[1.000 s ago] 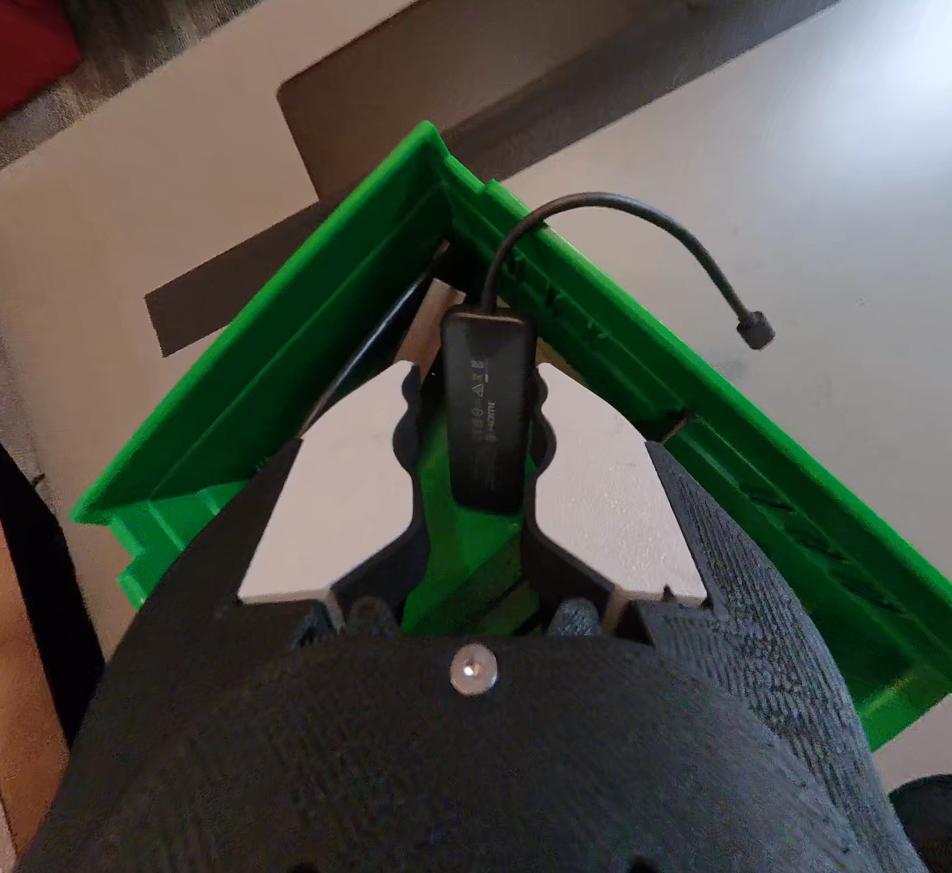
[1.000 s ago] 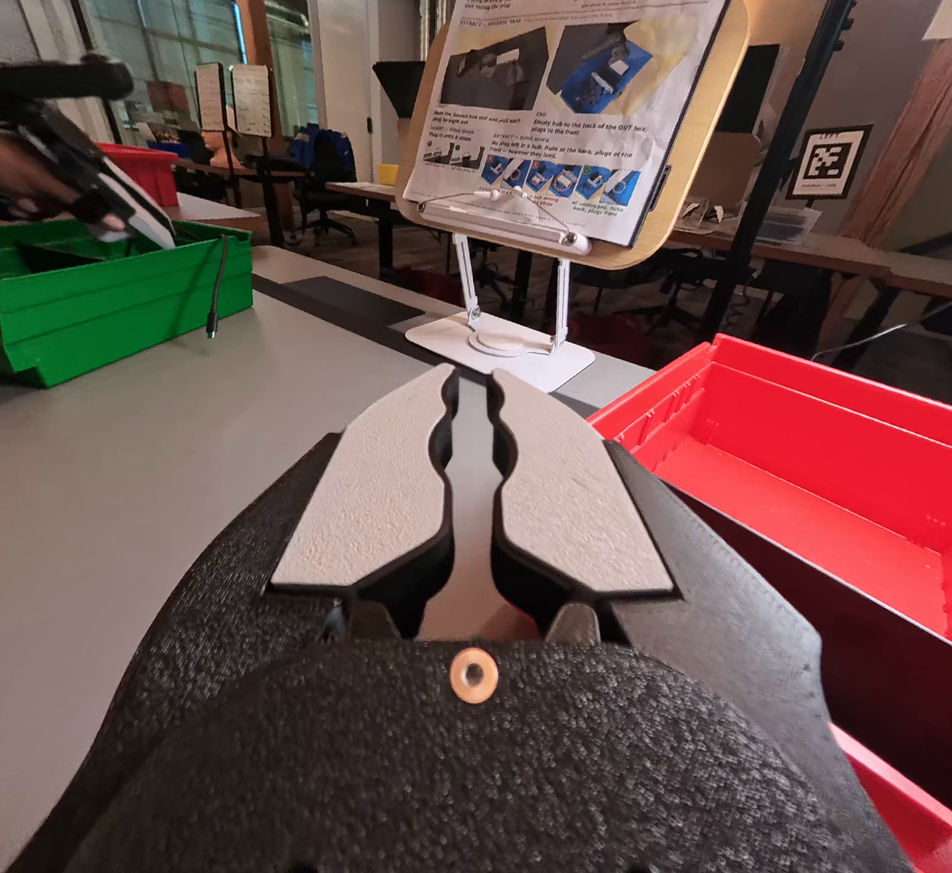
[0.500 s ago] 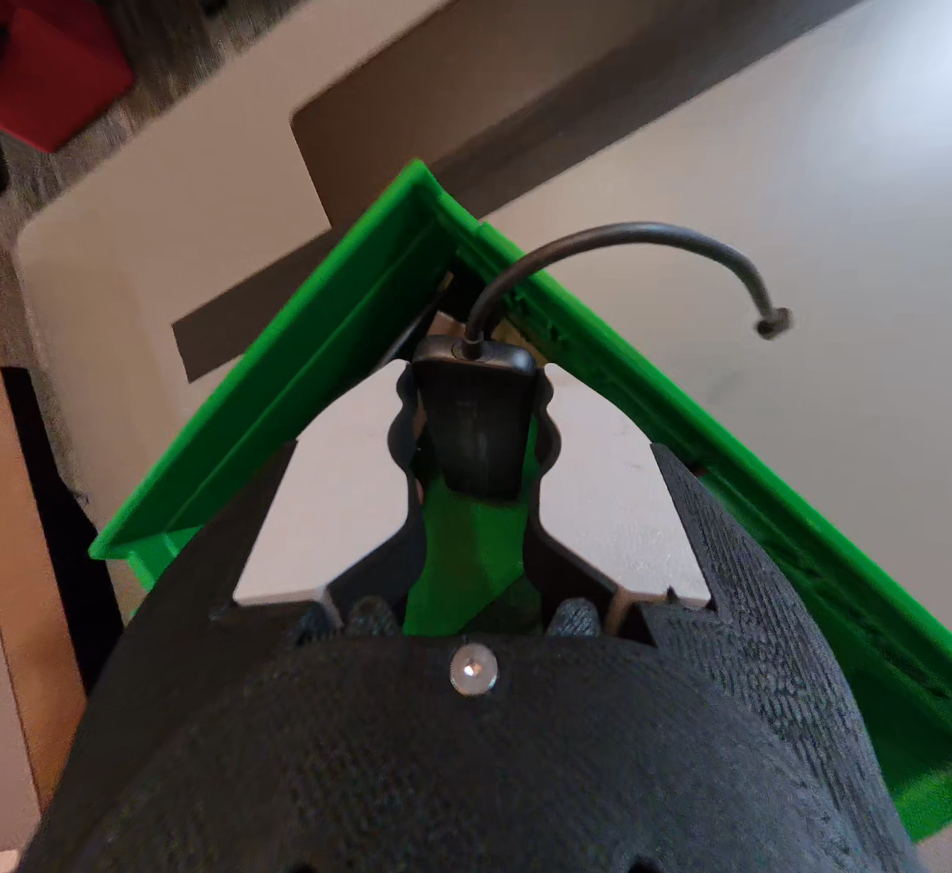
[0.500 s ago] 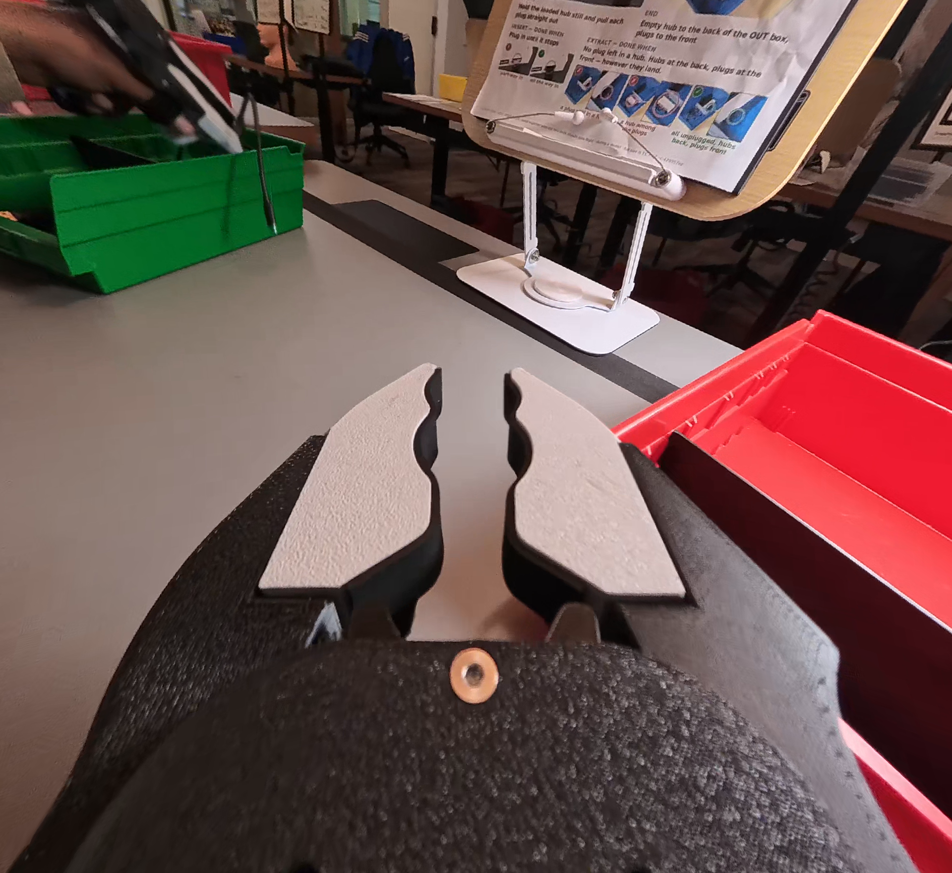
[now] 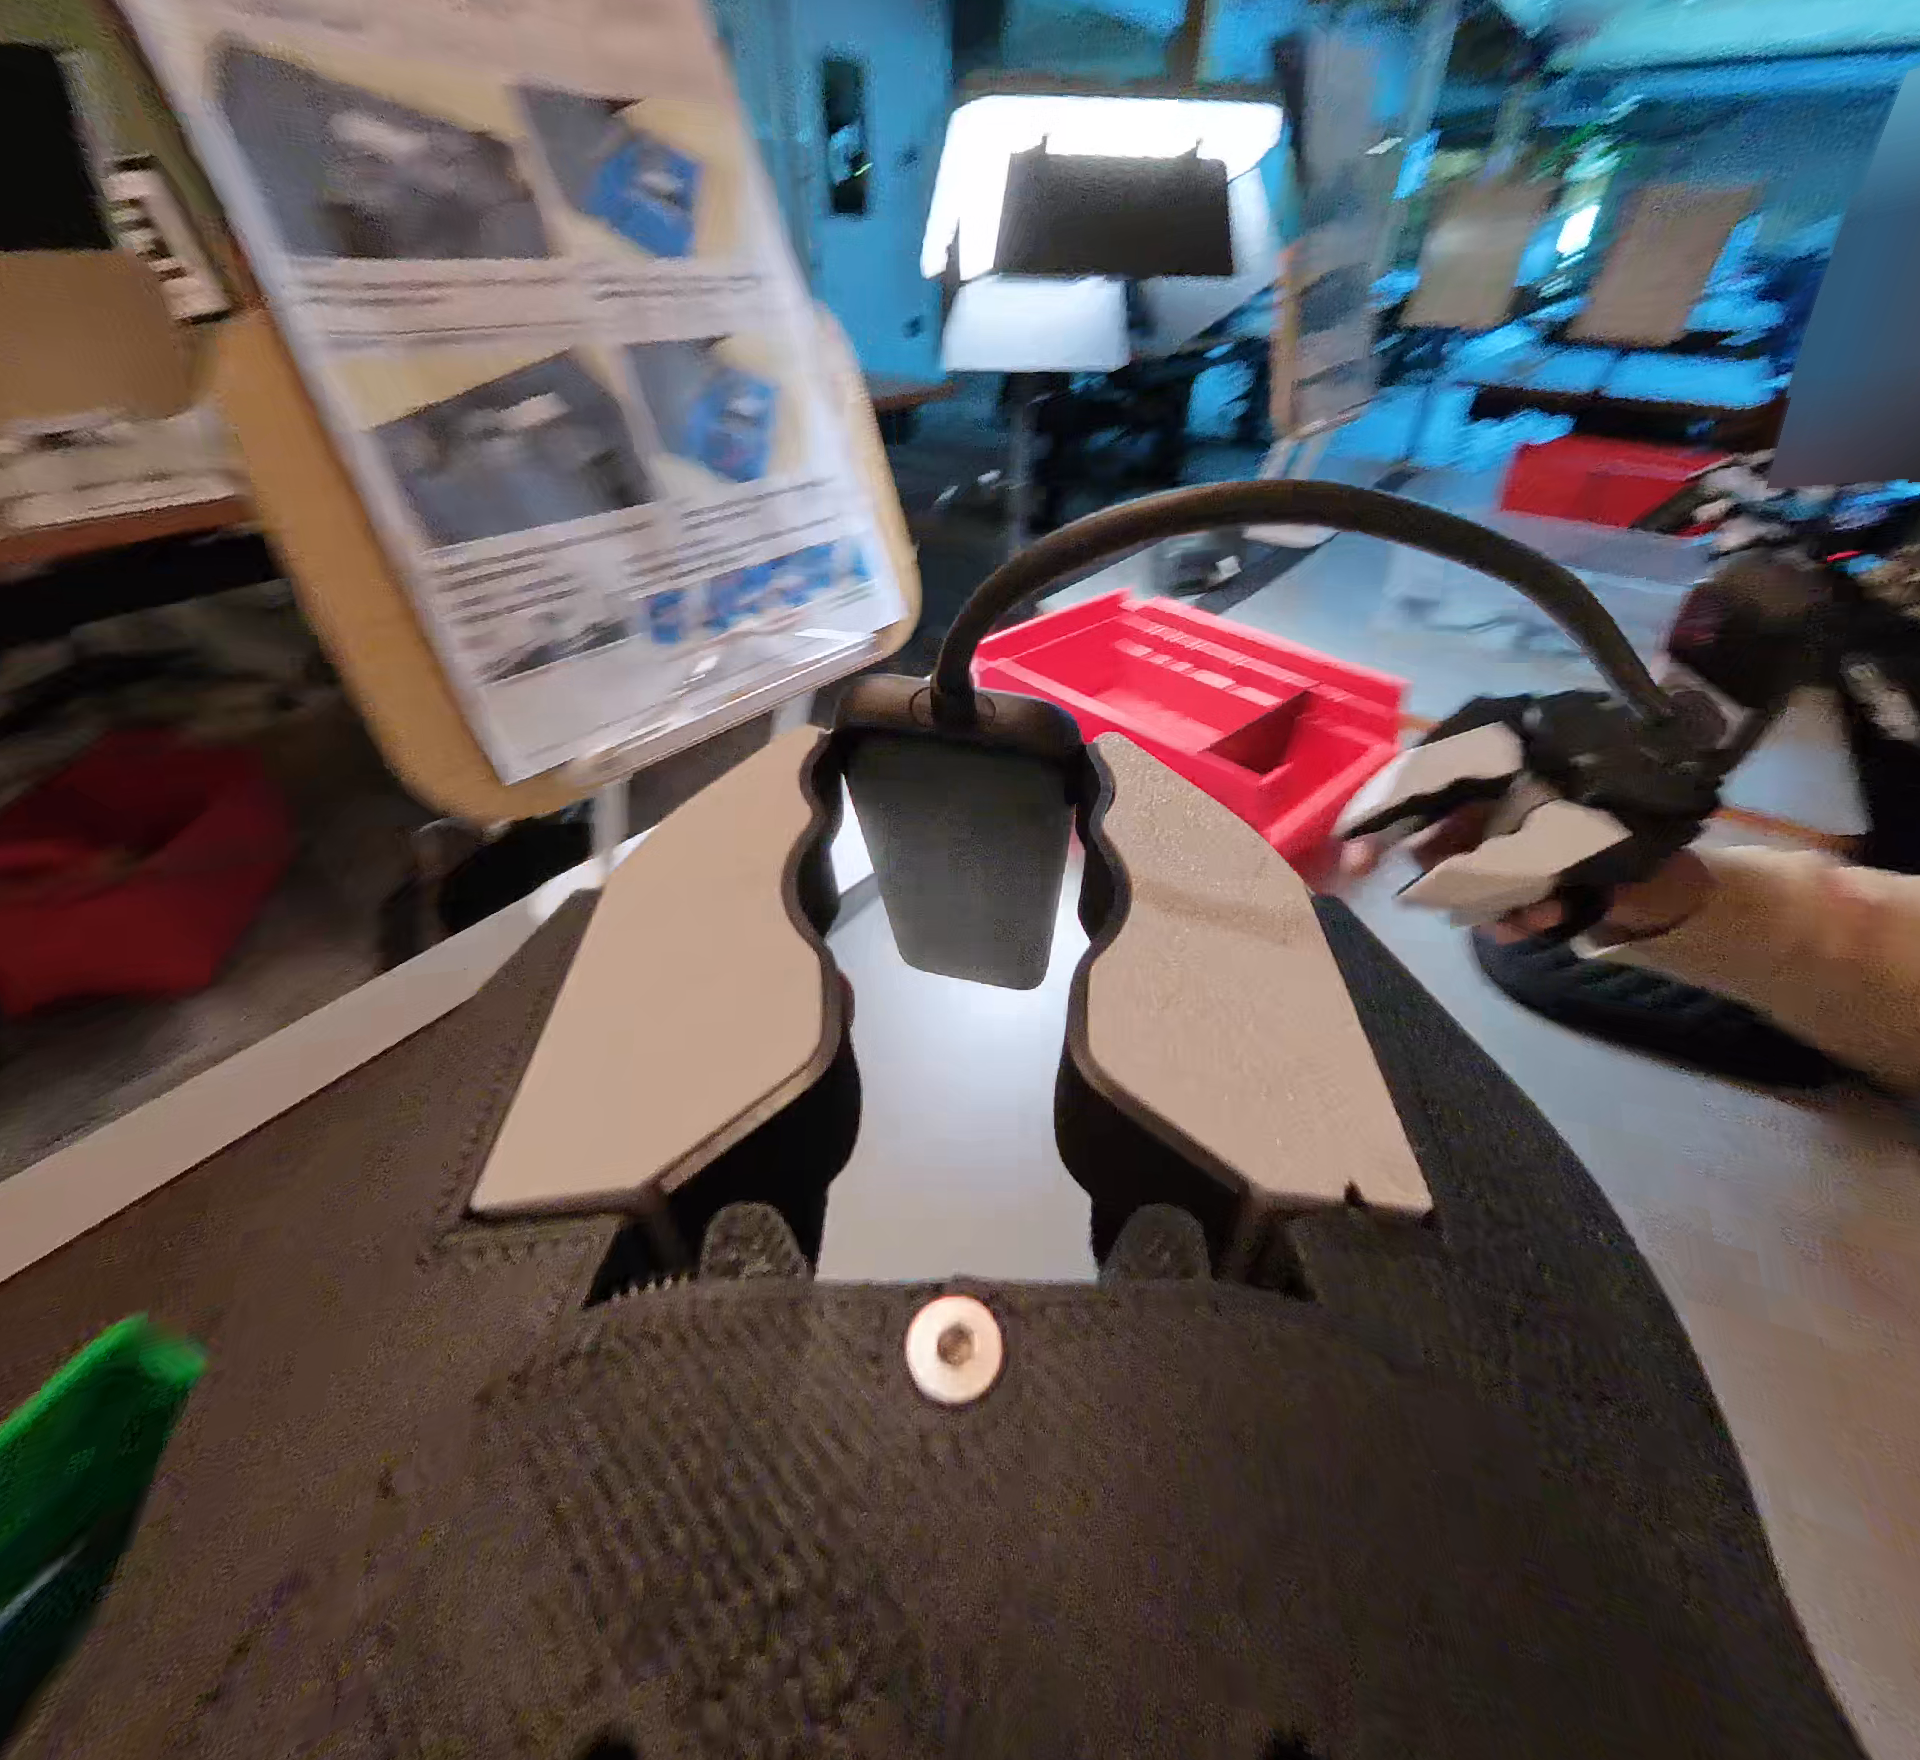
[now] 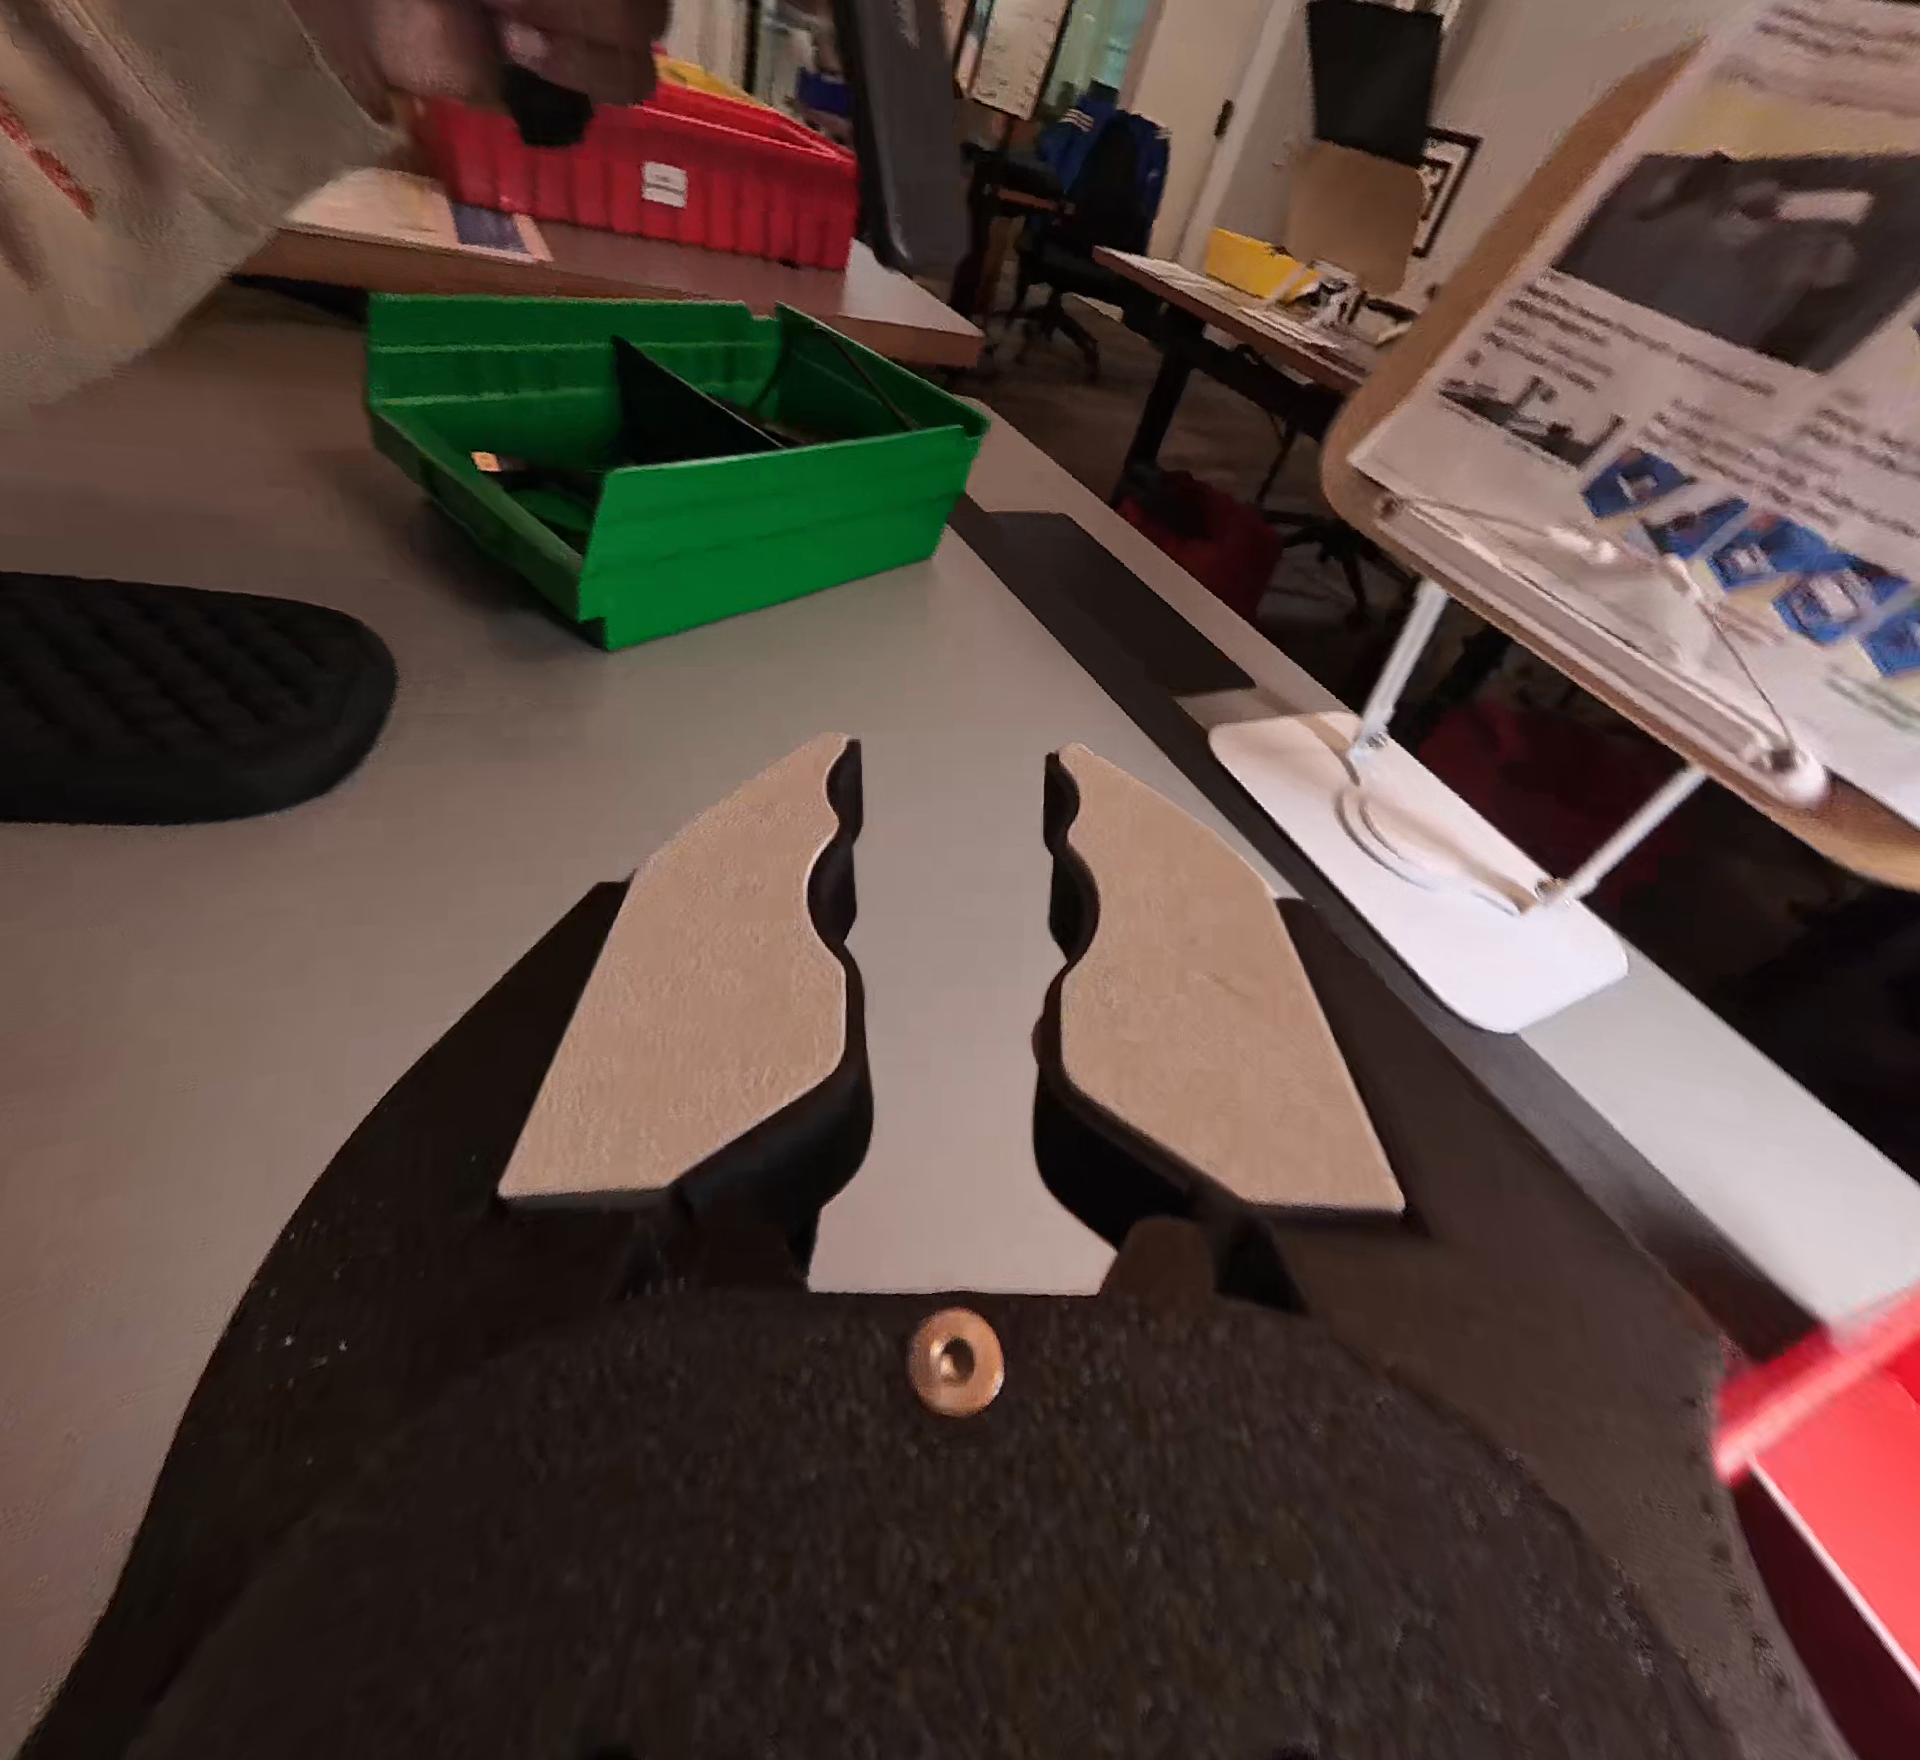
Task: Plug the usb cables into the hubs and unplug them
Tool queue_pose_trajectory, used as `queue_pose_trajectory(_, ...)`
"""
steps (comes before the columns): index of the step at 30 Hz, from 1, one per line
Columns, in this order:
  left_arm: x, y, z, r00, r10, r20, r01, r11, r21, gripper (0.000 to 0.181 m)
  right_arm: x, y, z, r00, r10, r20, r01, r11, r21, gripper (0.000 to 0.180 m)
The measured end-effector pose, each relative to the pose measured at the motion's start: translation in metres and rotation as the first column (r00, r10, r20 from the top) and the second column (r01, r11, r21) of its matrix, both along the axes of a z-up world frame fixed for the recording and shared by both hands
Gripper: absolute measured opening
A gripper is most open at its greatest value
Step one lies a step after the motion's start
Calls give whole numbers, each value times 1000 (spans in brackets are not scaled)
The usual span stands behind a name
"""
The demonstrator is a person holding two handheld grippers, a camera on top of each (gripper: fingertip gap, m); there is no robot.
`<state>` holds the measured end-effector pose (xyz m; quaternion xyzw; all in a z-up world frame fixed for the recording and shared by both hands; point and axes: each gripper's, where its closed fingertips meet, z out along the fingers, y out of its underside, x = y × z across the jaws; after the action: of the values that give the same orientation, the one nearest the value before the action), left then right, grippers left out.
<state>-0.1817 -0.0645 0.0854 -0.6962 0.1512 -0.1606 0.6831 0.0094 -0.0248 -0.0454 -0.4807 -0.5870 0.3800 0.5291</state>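
So the left gripper point(image 5: 956, 863) has its two pale fingers point(image 5: 675, 972) pinched on a small black hub point(image 5: 951, 853), gripping it by its sides up near the tips. The hub's long axis runs along the fingers, pointing straight out from the camera, and it's held up in the air over the grey table point(image 5: 1621, 1232), not resting on anything. Its short black cable point(image 5: 1278, 505) leaves the far end, arcs up and over to the right, and drops toward the right gripper point(image 5: 1449, 827); the plug end is lost against that gripper's dark body, so can't tell if it touches. The right gripper point(image 6: 951, 796) has its fingers point(image 6: 707, 983) parted with a clear gap and only bare table between them. There's printed writing on the instruction sheet point(image 5: 540, 297) on its wooden stand, mostly motion-blurred, plus photo panels on it. No markings readable on the hub's face. Green bin point(image 6: 675, 463) sits back on the table with a black divider point(image 6: 675, 422) inside; red bin point(image 5: 1195, 702) is beyond the hub.
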Motion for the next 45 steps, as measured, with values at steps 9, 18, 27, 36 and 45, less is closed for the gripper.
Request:
queue_pose_trajectory(9, 122, 67, -80, 998, -6, 58, 16, 984, -177, 44, -62, 11, -2, 978, -204, 52, 195, 971, 137, 45)
queue_pose_trajectory(18, 160, 68, -87, 977, -205, 53, 211, 965, -157, 57, -42, 20, 6, 975, 118, -189, -151, 973, -174, 12)
queue_pose_trajectory(27, 200, 34, -101, 852, -514, 100, 523, 835, -172, 47, 12, 6, 63, 621, 369, -692, -776, 411, -478, 12)
queue_pose_trajectory(36, 218, 21, -75, 838, -502, 213, 537, 829, -158, 25, 10, 16, 79, 604, 183, -775, -794, 213, -569, 16)
queue_pose_trajectory(45, 190, 30, -84, 853, -490, 183, 516, 843, -149, 15, 3, 15, 58, 667, 297, -683, -745, 256, -616, 16)
